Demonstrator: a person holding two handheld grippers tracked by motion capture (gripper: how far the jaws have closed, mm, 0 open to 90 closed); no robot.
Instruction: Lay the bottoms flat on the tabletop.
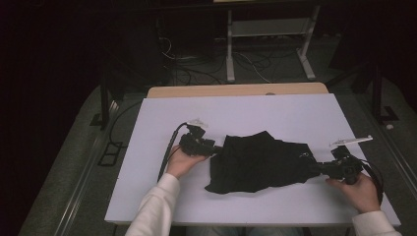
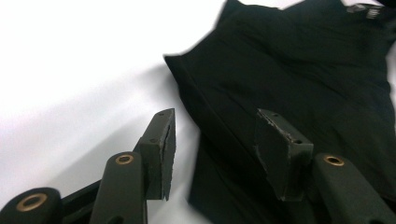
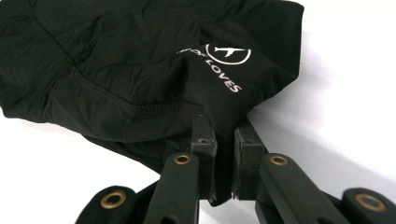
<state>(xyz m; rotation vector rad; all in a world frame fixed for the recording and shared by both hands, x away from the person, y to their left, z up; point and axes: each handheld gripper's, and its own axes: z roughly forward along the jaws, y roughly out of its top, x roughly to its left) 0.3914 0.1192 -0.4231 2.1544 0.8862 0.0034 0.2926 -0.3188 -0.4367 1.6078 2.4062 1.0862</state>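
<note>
My right gripper (image 1: 322,167) has its fingers (image 3: 204,140) pinched tight on a fold of the black garment (image 1: 260,162), right at its right-hand end; in the right gripper view the cloth bunches up between the two pads, and a white round logo with lettering (image 3: 223,65) sits on the fabric just beyond them. My left gripper (image 1: 216,148) rests at the garment's left edge with its fingers (image 2: 161,149) standing apart and nothing clamped between them: one pad hangs over bare white tabletop (image 1: 275,113), the other over the dark cloth, and the garment's edge runs up between them. The garment itself lies crumpled and roughly flat near the middle of the tabletop, stretched between my two hands, a little nearer my side than the far edge. My left hand (image 1: 181,162) cups its gripper from below, and my right hand (image 1: 359,189) holds the other at the tabletop's right side.
</note>
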